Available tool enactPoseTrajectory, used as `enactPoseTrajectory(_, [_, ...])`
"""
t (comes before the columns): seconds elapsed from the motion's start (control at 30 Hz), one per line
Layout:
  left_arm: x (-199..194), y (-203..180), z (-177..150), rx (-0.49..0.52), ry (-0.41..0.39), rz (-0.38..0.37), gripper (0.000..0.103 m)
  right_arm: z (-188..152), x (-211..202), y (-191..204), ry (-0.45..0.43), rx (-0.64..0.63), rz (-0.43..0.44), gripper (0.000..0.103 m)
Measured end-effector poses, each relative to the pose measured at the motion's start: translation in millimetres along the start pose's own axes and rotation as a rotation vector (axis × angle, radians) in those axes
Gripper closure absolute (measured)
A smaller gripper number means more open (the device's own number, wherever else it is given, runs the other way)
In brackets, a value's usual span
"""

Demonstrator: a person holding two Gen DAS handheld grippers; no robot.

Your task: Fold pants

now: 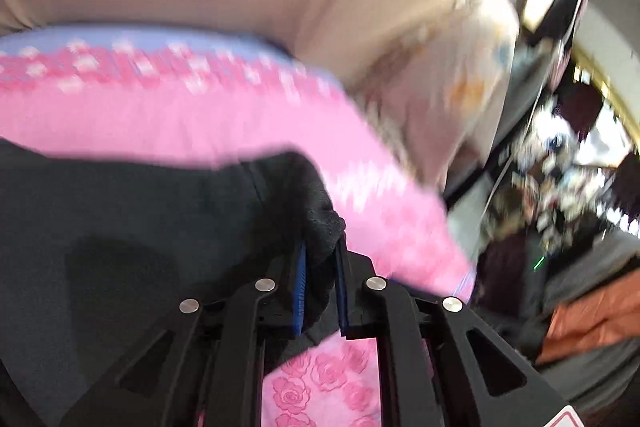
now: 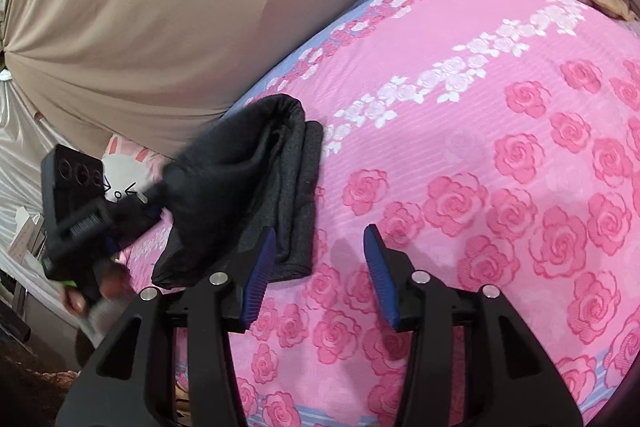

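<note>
1. Dark grey knit fills my left wrist view: my left gripper [image 1: 322, 279] is clenched on a bunched edge of the pants [image 1: 132, 211], the blue pads [image 1: 301, 287] pressing the cloth. Behind them the pink rose bedspread [image 1: 200, 123] is blurred.
2. Pink bedspread [image 2: 480, 167] spreads under my right gripper [image 2: 320, 267], whose jaws stand apart with nothing between them. The pants [image 2: 256, 187] lie folded just left of it, one end lifted by my left gripper [image 2: 154, 205].
</note>
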State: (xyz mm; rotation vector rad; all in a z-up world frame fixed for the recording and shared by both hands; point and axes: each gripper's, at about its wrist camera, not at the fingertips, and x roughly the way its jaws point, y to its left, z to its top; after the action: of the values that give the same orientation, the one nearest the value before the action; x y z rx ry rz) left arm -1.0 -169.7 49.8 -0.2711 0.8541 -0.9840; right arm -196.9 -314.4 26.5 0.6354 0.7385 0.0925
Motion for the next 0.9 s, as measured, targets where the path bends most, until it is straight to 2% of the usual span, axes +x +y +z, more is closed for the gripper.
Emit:
enactPoseTrajectory(0.07, [-30, -5, 15, 0.009, -0.076, 0.001, 0.093, 6, 12, 15, 0.020, -0.049, 0.023, 0.058])
enactPoseTrajectory(0.17, [-56, -17, 26, 0.037, -0.126, -0.009, 0.093, 12, 40, 26, 0.060, -0.089, 0.029, 0.056])
enactPoseTrajectory(0.2, [-60, -23, 28, 0.056, -0.138, 0.003, 0.093, 13, 53, 30, 0.080, -0.105, 0.025, 0.058])
enactPoseTrajectory(0.23, [-60, -26, 29, 0.067, -0.139, 0.007, 0.093, 13, 60, 36, 0.091, -0.132, 0.008, 0.082])
enactPoseTrajectory(0.27, [-60, -28, 30, 0.076, -0.135, 0.008, 0.093, 14, 63, 49, 0.087, -0.185, -0.012, 0.092])
enactPoseTrajectory(0.3, [-60, -29, 31, 0.080, -0.134, 0.013, 0.093, 16, 60, 59, 0.071, -0.212, -0.003, 0.093])
enactPoseTrajectory(0.4, [-59, -34, 28, 0.098, -0.129, 0.011, 0.093, 23, 33, 81, 0.017, -0.228, 0.124, 0.094])
enactPoseTrajectory(0.43, [-56, -36, 25, 0.100, -0.123, 0.005, 0.093, 24, 31, 78, 0.023, -0.216, 0.143, 0.094])
enactPoseTrajectory(0.47, [-53, -36, 22, 0.100, -0.110, 0.000, 0.093, 26, 34, 70, 0.045, -0.195, 0.138, 0.094])
enactPoseTrajectory(0.53, [-31, -35, 11, 0.095, -0.035, 0.016, 0.090, 19, 62, 38, 0.159, -0.154, -0.010, 0.091])
enactPoseTrajectory(0.57, [-20, -34, 6, 0.096, 0.000, 0.026, 0.073, 14, 70, 23, 0.190, -0.114, -0.067, 0.087])
enactPoseTrajectory(0.6, [-7, -32, -2, 0.099, 0.050, 0.033, 0.059, 11, 61, 10, 0.158, -0.032, 0.008, 0.086])
enactPoseTrajectory(0.63, [8, -28, -14, 0.089, 0.109, 0.049, 0.034, 11, 52, 9, 0.141, -0.023, 0.013, 0.082])
enactPoseTrajectory(0.67, [14, -24, -22, 0.068, 0.124, 0.048, 0.033, 11, 39, 10, 0.097, -0.039, -0.027, 0.080])
enactPoseTrajectory(0.73, [14, -14, -33, 0.024, 0.140, 0.002, 0.033, 11, 18, 6, 0.028, -0.052, -0.117, 0.053])
enactPoseTrajectory(0.8, [-1, -4, -34, -0.015, 0.119, -0.023, 0.032, 11, 6, -4, 0.012, -0.021, -0.136, 0.051])
enactPoseTrajectory(0.9, [-49, 23, -27, -0.089, 0.013, -0.029, 0.018, 14, 4, -8, 0.014, 0.011, -0.101, 0.051])
